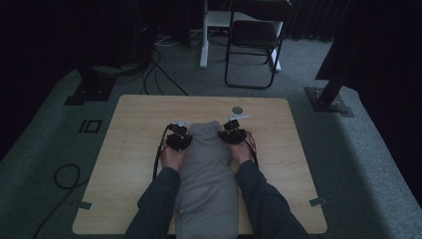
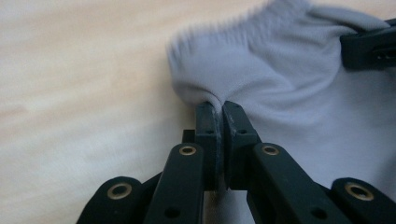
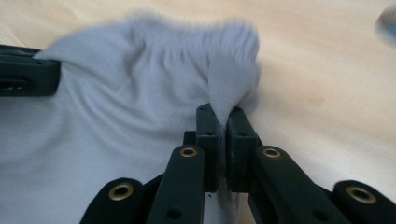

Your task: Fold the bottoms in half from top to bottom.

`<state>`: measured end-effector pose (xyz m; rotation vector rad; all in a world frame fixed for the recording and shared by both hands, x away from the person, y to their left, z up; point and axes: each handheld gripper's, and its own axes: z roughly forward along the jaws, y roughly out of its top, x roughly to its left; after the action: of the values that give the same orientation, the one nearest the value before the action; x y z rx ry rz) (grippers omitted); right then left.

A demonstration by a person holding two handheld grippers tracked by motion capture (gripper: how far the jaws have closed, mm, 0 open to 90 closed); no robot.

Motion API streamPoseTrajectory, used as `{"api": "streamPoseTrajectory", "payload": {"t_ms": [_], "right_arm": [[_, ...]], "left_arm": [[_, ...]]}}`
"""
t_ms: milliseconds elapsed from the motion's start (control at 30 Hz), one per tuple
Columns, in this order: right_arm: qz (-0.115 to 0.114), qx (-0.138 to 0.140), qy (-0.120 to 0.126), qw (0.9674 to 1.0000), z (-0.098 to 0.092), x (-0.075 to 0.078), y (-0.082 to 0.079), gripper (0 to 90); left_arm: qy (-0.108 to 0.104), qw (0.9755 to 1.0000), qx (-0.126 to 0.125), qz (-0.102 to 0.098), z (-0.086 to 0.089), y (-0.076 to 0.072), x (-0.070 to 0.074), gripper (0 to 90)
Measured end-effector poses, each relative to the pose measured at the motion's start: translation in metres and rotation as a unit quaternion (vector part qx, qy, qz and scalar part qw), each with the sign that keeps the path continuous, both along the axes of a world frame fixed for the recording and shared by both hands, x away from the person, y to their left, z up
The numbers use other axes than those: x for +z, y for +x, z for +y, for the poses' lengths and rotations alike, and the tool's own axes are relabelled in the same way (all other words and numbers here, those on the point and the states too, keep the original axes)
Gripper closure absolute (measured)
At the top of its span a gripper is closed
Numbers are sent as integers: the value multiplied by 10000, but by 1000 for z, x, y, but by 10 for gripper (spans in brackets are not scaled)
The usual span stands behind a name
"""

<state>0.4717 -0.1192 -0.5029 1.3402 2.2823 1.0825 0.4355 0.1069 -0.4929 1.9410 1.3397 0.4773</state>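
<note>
A grey garment (image 1: 206,169) lies lengthwise down the middle of the wooden table (image 1: 134,129), its ribbed end pointing away from me. My left gripper (image 1: 182,135) is shut on the cloth at the left corner of that end; in the left gripper view the grey fabric (image 2: 243,74) is pinched between the closed jaws of that gripper (image 2: 218,106). My right gripper (image 1: 230,130) is shut on the right corner, and in the right gripper view a fold of the cloth (image 3: 224,84) rises out of its jaws (image 3: 219,112).
A small round grey object (image 1: 237,109) lies on the table just beyond the right gripper. A folding chair (image 1: 254,45) and a white post (image 1: 204,35) stand on the carpet past the far edge. Cables (image 1: 64,177) trail on the floor at the left.
</note>
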Motion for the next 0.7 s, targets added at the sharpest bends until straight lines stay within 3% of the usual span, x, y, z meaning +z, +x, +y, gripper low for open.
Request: {"api": "streamPoseTrajectory", "payload": {"t_ms": [133, 167, 267, 333, 367, 400, 433, 500, 533, 567, 600, 633, 700], "right_arm": [[-453, 133, 229, 9986, -6, 40, -8, 865], [-453, 133, 229, 9986, -6, 40, -8, 865], [-678, 309, 346, 9966, -8, 61, -22, 865], [-779, 499, 360, 9951, -9, 67, -39, 865], [-779, 499, 360, 9951, -9, 67, -39, 865], [-809, 563, 374, 9944, -10, 67, -45, 865], [-717, 782, 419, 9935, -13, 59, -68, 865], [-666, 934, 288, 9930, -15, 46, -88, 864], [-640, 995, 223, 9927, -16, 38, -99, 863], [-640, 995, 223, 9927, -16, 38, -99, 863], [-577, 1042, 153, 9928, -16, 28, -108, 863], [-522, 1109, -135, 9924, -15, 10, -121, 862], [-295, 1186, -226, 9922, -14, -8, -132, 861]], "left_arm": [[-184, 9990, -81, -390, 4, -10, 34, 868], [-184, 9990, -81, -390, 4, -10, 34, 868], [-193, 9976, -226, -625, 6, -26, 52, 868], [-184, 9966, -338, -725, 8, -41, 54, 868], [-184, 9966, -338, -725, 8, -41, 54, 868], [-53, 9959, -482, -767, 9, -65, 47, 868], [-21, 9958, -546, -731, 9, -76, 40, 867], [117, 9958, -658, -618, 10, -96, 22, 866], [58, 9962, -685, -530, 11, -105, 12, 866], [58, 9962, -685, -530, 11, -105, 12, 866], [108, 9968, -746, -268, 11, -117, -8, 866], [135, 9969, -761, -124, 10, -122, -20, 866], [253, 9963, -810, 131, 7, -128, -41, 866]]}}
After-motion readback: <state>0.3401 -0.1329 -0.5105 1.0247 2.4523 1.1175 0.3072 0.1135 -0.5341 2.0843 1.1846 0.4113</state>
